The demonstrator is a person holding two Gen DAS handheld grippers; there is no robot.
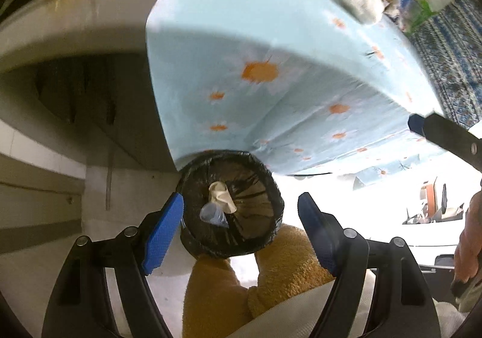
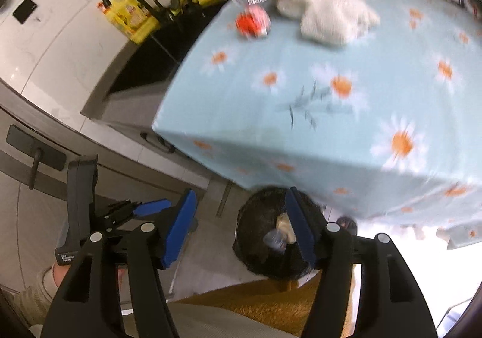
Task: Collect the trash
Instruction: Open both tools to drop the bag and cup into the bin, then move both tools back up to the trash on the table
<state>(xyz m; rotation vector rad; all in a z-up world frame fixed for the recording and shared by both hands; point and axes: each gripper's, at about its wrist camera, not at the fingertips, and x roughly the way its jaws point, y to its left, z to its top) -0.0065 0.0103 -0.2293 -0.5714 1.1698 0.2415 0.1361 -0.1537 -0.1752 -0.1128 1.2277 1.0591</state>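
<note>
Black-lined bin (image 1: 230, 205) at the table's near edge already holds a crumpled wrapper (image 1: 221, 196) beneath the left gripper (image 1: 241, 232), fingers apart, empty. Right gripper (image 2: 238, 232), likewise apart; red scrap (image 2: 251, 23) and tissue (image 2: 325, 12) remain at the table's far edge.

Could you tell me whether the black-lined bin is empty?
Not empty: the bin holds a crumpled wrapper and a clear plastic cup.

Glossy black plastic bin liner (image 1: 232, 205) — matt daisy-print cloth tablecloth (image 1: 271, 36) — fuzzy orange slippers (image 1: 280, 271).
</note>
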